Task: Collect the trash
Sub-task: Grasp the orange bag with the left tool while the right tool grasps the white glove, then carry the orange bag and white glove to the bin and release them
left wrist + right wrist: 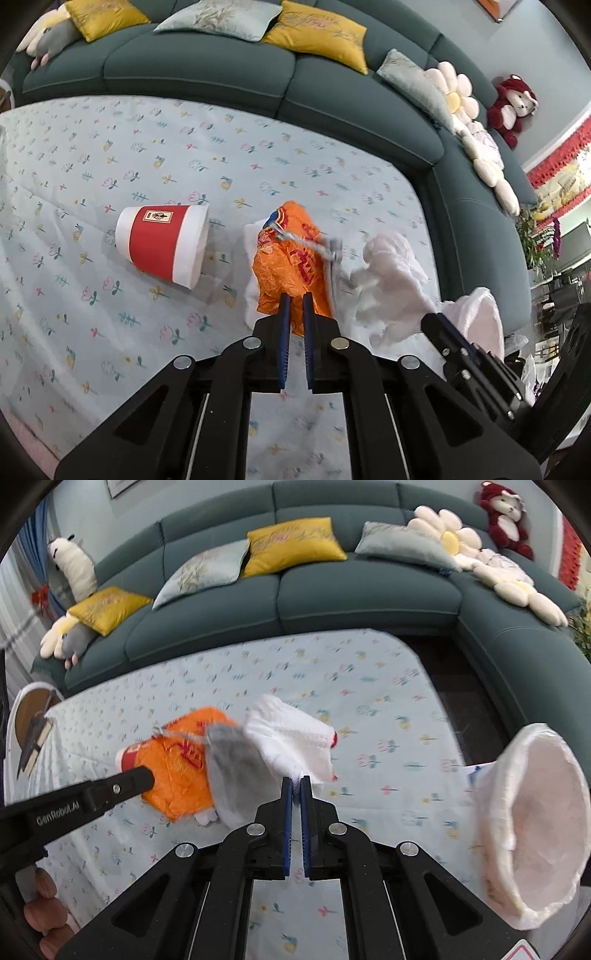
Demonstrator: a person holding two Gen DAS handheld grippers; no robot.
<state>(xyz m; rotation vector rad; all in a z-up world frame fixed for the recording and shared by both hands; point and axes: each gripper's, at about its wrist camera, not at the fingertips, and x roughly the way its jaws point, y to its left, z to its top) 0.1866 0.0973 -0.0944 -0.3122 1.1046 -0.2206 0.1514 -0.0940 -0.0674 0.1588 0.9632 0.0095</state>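
Observation:
My left gripper [296,299] is shut on a crumpled orange snack wrapper [291,258], held just above the floral tablecloth [110,166]; the wrapper also shows in the right wrist view [177,771]. My right gripper [295,782] is shut on a crumpled white tissue [291,738], which shows in the left wrist view [391,273] to the right of the wrapper. A red and white paper cup [164,243] lies on its side left of the wrapper. A bin lined with a white bag [532,823] stands open at the right.
A teal corner sofa [351,590] with yellow and pale cushions and plush toys wraps the table's far and right sides. A dark gap of floor [461,701] lies between table and sofa. A round picture board [29,723] stands at the left edge.

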